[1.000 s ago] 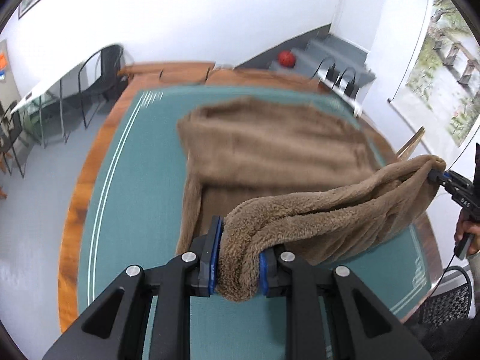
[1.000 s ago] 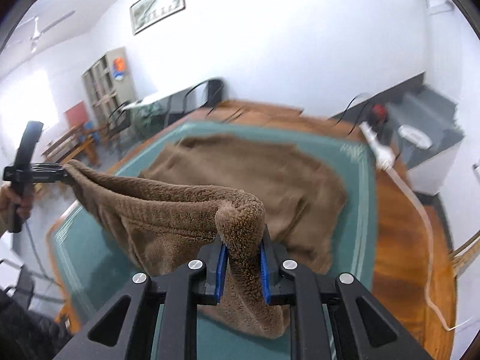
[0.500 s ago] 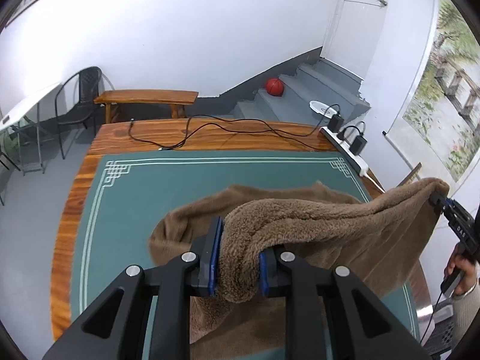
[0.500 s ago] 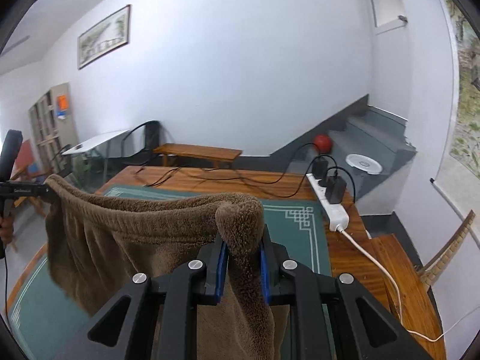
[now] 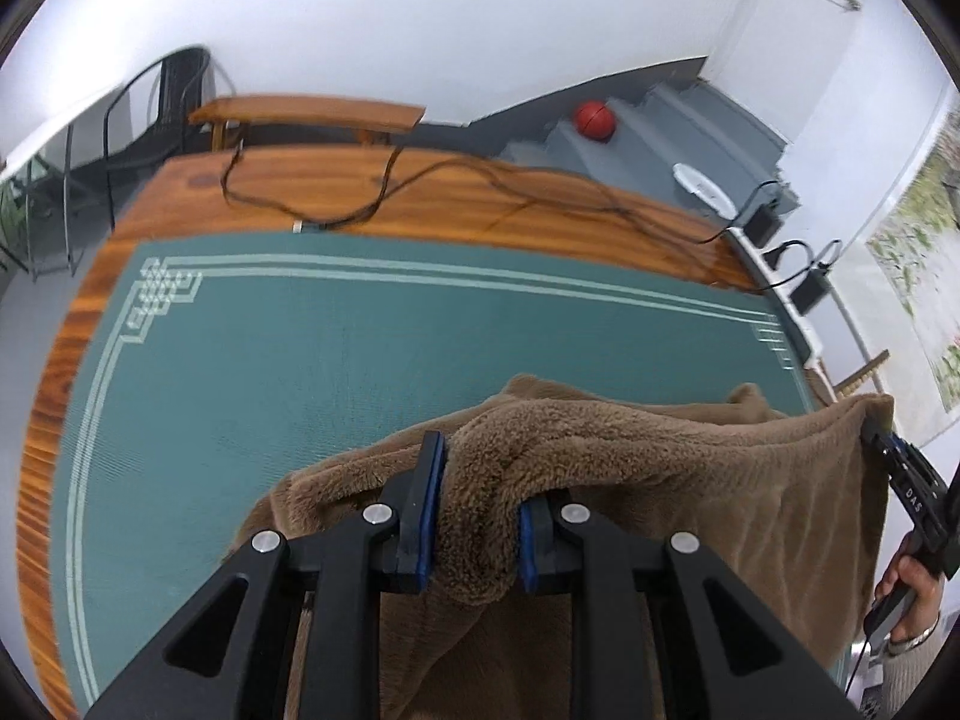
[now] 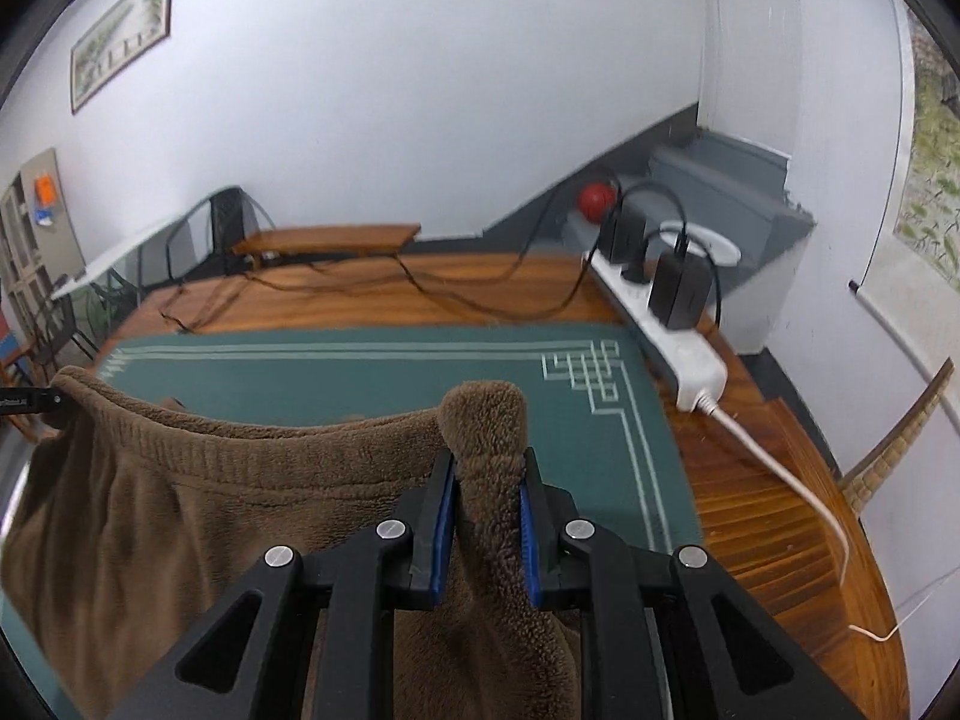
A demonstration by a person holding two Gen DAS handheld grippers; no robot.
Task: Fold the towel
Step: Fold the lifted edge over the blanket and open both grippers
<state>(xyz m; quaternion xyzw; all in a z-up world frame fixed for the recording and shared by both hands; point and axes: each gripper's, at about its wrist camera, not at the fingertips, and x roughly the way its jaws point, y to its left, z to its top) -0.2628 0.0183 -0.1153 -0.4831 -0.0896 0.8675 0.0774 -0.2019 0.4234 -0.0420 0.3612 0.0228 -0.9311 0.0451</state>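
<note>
A fluffy brown towel (image 5: 690, 474) hangs stretched between both grippers above the green mat (image 5: 360, 348). My left gripper (image 5: 477, 510) is shut on one bunched corner of it. In the right wrist view my right gripper (image 6: 485, 516) is shut on the other corner, and the towel (image 6: 180, 498) drapes down to the left. The right gripper (image 5: 888, 456) also shows at the far right of the left wrist view, with a hand below it. The left gripper's tip (image 6: 30, 403) shows at the left edge of the right wrist view. The towel's lower part is hidden below the fingers.
The mat lies on a wooden table (image 5: 480, 204) with dark cables (image 5: 420, 174) across its far side. A white power strip (image 6: 666, 330) with black adapters sits at the table's right edge. Beyond are a wooden bench (image 5: 312, 111), a chair (image 5: 174, 96), grey steps and a red ball (image 5: 594, 120).
Both grippers have carried the towel's held edge up and toward the far side of the table; the towel no longer lies spread on the mat, and now hangs as a sheet between them.
</note>
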